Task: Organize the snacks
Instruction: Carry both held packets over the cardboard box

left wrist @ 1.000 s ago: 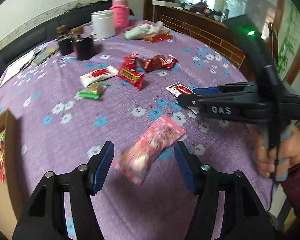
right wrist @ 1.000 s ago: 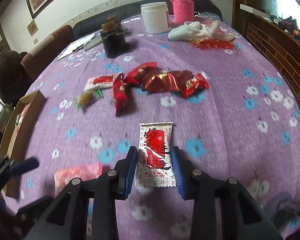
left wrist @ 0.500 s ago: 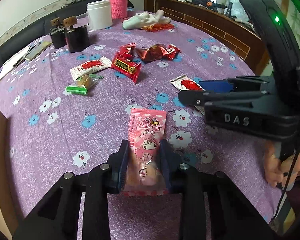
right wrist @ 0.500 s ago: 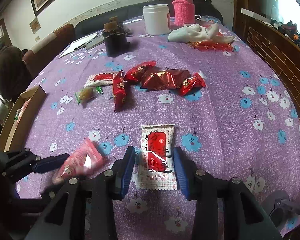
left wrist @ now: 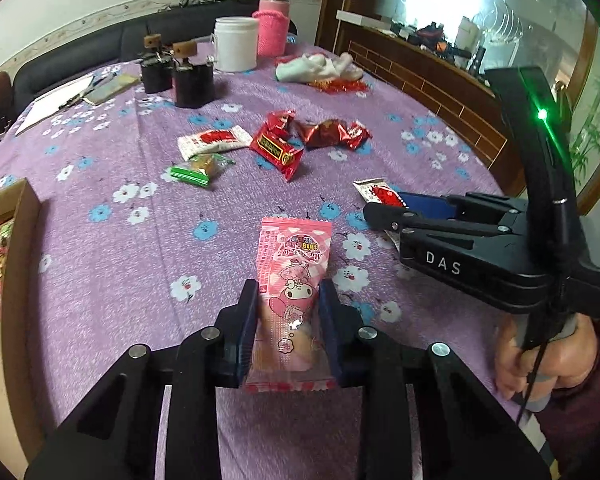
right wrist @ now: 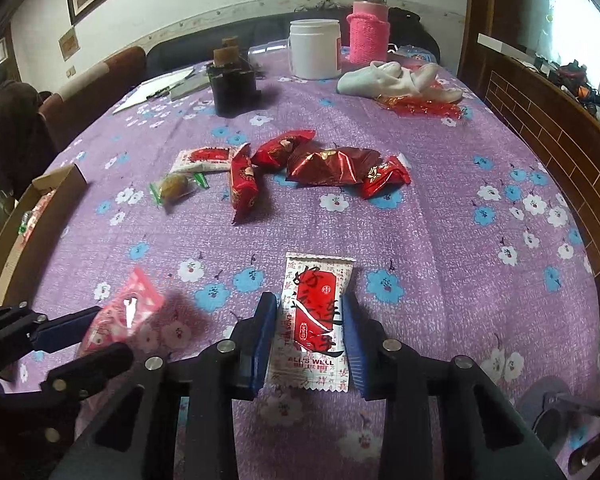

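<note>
My left gripper (left wrist: 288, 300) is shut on a pink cartoon snack packet (left wrist: 294, 280) and holds it above the purple tablecloth; the packet also shows in the right wrist view (right wrist: 120, 316). My right gripper (right wrist: 310, 312) is shut on a white-and-red snack packet (right wrist: 314, 316), lifted off the cloth; it also shows in the left wrist view (left wrist: 380, 194). Several red snacks (right wrist: 324, 164), a white-red packet (right wrist: 204, 160) and a green-ended snack (right wrist: 174, 188) lie in the middle of the table. A cardboard box (left wrist: 16, 216) with snacks stands at the left edge.
At the back stand a white jar (right wrist: 314, 48), a pink-sleeved bottle (right wrist: 368, 28), dark corked bottles (right wrist: 234, 80), a white cloth (right wrist: 396, 80) and papers (right wrist: 156, 88). A wooden sideboard (right wrist: 548, 120) runs along the right.
My left gripper has closed on the pink packet and lifted it. My right gripper has risen a little with the white-and-red packet.
</note>
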Motion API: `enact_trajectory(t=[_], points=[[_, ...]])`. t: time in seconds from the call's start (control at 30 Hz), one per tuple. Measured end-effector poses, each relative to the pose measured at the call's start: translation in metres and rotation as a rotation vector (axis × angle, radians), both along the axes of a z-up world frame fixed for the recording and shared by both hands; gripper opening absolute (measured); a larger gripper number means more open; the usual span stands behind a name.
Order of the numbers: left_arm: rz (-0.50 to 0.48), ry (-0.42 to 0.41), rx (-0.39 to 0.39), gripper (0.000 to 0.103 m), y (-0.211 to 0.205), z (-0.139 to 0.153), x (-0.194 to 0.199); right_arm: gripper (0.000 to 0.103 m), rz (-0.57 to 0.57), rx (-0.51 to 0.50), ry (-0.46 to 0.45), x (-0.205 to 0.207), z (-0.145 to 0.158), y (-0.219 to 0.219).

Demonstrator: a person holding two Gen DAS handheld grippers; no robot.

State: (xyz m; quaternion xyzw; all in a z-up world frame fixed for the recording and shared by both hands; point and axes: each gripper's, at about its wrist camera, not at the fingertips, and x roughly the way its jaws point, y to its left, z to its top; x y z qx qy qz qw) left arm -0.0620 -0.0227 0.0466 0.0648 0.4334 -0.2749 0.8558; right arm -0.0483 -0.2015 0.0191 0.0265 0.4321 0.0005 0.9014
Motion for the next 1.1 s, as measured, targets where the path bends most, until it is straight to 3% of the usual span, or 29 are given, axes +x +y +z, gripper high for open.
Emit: enact_trajectory(t=[0.53, 0.8, 1.1], points=[[0.184, 0.029, -0.101, 0.027, 0.073, 0.017, -0.023, 0.034, 0.118, 0.049, -0.049, -0.035, 0.032, 0.054], [0.306, -0.001, -0.148, 0.027, 0.126, 0.033, -0.028, 0.034, 0.227, 0.074, -0.074, -0.044, 0.053, 0.106], [0.48, -0.017, -0.138, 0.027, 0.192, 0.032, -0.025, 0.034, 0.367, 0.062, -0.086, -0.041, 0.068, 0.179]])
